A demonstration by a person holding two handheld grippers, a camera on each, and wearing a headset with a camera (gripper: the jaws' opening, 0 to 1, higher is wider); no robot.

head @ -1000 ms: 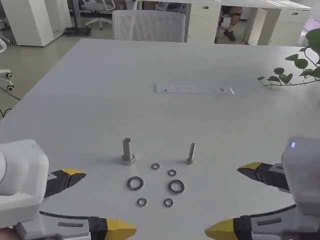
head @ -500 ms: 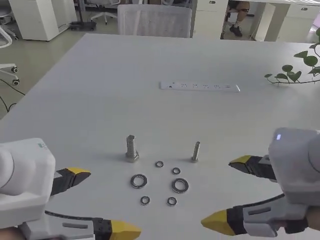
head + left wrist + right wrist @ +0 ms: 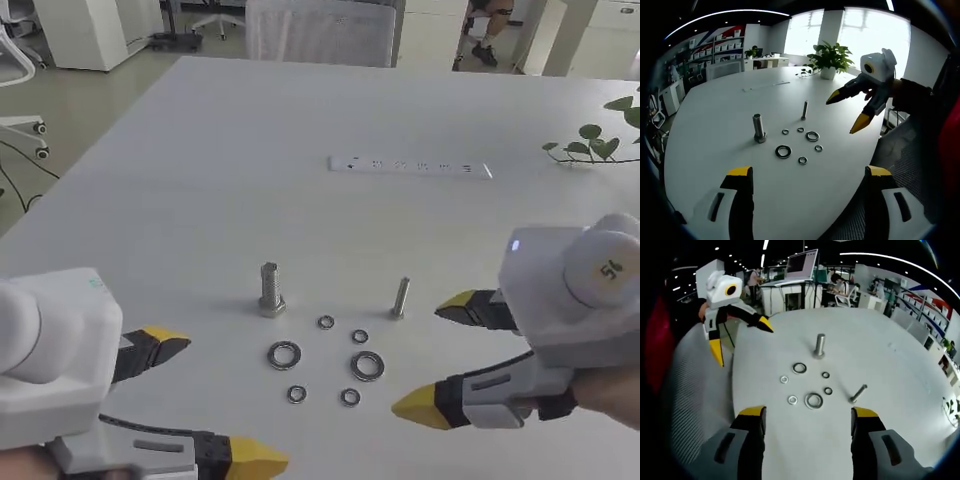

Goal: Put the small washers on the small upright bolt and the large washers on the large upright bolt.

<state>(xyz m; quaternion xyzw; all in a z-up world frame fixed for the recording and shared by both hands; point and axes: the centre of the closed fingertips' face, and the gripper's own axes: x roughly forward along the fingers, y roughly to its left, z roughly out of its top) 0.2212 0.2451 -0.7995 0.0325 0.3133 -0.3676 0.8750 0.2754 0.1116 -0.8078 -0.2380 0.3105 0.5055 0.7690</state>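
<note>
Head view: large upright bolt (image 3: 271,290) and small upright bolt (image 3: 401,298) stand mid-frame on the white table (image 3: 230,160), apart from each other. Six washers lie flat just below and between them: two large washers (image 3: 284,354), four small washers (image 3: 326,322), none on a bolt. Left gripper (image 3: 210,403) lower left, jaws spread wide, holding nothing; right gripper (image 3: 430,357) lower right, jaws also apart and empty, near the washers without touching.

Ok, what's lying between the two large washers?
Nothing: in the head view the table between the left large washer and the right large washer is bare; small washers lie beyond and nearer.
</note>
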